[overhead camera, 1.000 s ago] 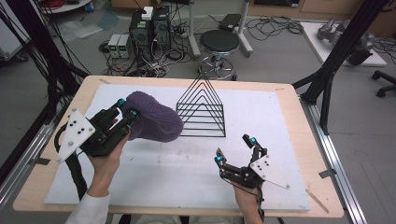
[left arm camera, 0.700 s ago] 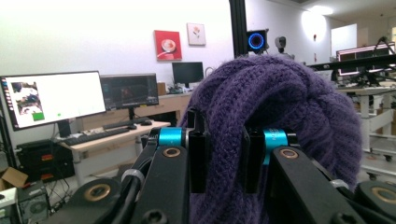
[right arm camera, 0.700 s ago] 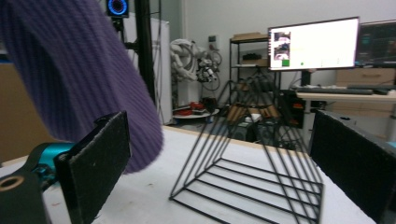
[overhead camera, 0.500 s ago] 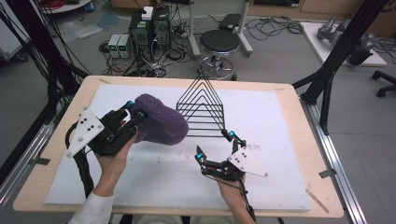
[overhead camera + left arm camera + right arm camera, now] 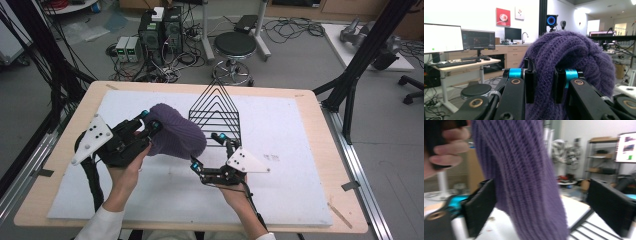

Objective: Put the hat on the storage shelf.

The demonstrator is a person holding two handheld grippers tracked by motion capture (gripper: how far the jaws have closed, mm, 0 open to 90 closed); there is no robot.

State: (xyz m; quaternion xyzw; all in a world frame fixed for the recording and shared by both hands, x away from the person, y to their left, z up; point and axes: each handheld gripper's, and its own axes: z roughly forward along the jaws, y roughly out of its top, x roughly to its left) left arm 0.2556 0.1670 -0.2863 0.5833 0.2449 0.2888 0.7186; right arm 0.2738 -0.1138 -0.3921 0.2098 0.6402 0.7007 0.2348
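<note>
High view: from above the near edge, the wooden surface [image 5: 310,100] carries a white mat [image 5: 280,150], and on it, toward the far middle, stands a black wire rack [image 5: 216,112] shaped like a row of nested triangles. Just left of the rack sits a purple knitted hat [image 5: 175,132], its right side touching the rack's wires. The left tool [image 5: 148,122] comes in from the left with its two tips pressed into the hat's left edge, clamped on the knit, and a hand [image 5: 125,172] grips its black body below. The right tool [image 5: 207,150] lies near the middle, just near of the rack, its jaws standing wide apart and aimed left toward the hat's near right side; a grey three-cornered plate rides on top of it. Beyond the surface, on the floor, are a round black stool [image 5: 235,45] and computer boxes [image 5: 160,30] amid cables. Left gripper view: the two black jaws rise close together with a fold of the purple hat [image 5: 571,57] pinched between them, the knit bulging up and to the right. Behind it are monitors [image 5: 459,38] on a desk and red pictures on a white wall. Right gripper view: the hat [image 5: 524,175] hangs as a ribbed purple mass in the gap between the widely spread jaws, touching neither that I can see. Fingers [image 5: 447,150] of the other hand show at the upper left.
</note>
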